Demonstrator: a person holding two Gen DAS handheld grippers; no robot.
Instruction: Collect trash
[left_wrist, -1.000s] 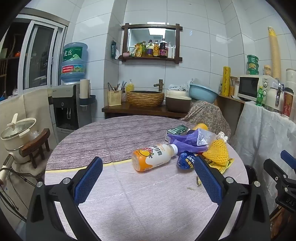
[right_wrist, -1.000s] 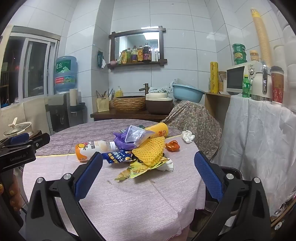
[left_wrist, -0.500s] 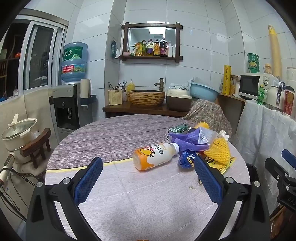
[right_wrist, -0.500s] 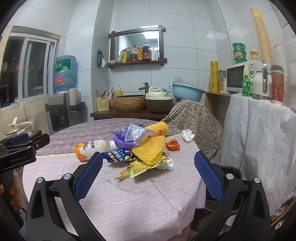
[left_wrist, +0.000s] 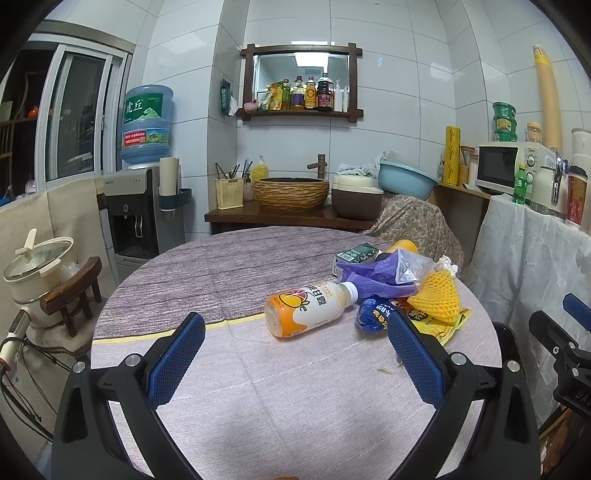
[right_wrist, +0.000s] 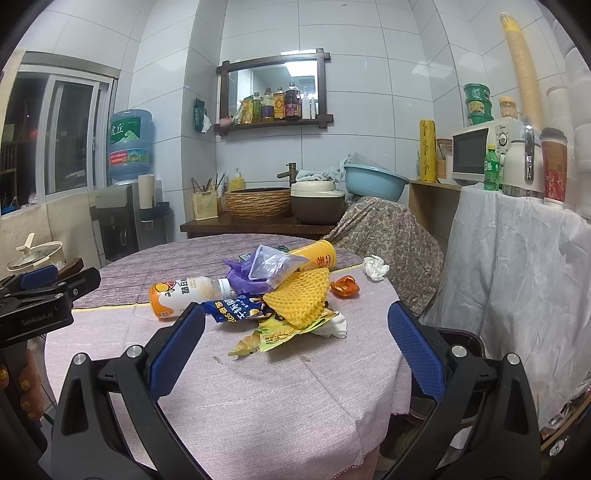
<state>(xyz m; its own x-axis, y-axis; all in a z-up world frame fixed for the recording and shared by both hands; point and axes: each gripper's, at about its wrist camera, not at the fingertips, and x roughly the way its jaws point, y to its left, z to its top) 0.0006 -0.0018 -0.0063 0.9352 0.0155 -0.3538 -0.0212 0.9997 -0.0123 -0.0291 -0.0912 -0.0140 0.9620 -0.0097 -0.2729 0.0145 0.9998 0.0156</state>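
Note:
A pile of trash lies on the round table (left_wrist: 229, 398): an orange-and-white drink bottle (left_wrist: 308, 307) on its side, a blue snack wrapper (left_wrist: 373, 314), a purple bag (left_wrist: 373, 275), a yellow foam net (left_wrist: 437, 295), a green carton (left_wrist: 356, 254). The right wrist view shows the same bottle (right_wrist: 184, 295), blue wrapper (right_wrist: 236, 309), foam net (right_wrist: 301, 291), a yellow can (right_wrist: 319, 255), orange peel (right_wrist: 344, 287) and a white tissue (right_wrist: 375, 267). My left gripper (left_wrist: 291, 350) is open and empty, short of the bottle. My right gripper (right_wrist: 291, 350) is open and empty, short of the pile.
A dark bin (right_wrist: 458, 341) stands below the table's right edge. A cloth-covered counter (right_wrist: 524, 251) with a microwave is to the right. A side table with a basket and sink (left_wrist: 291, 192) is behind. A water dispenser (left_wrist: 142, 206) and a stool with a pot (left_wrist: 40, 266) are left.
Both grippers have barely shifted; the trash pile sits slightly lower and nearer in the views. Nothing was grasped.

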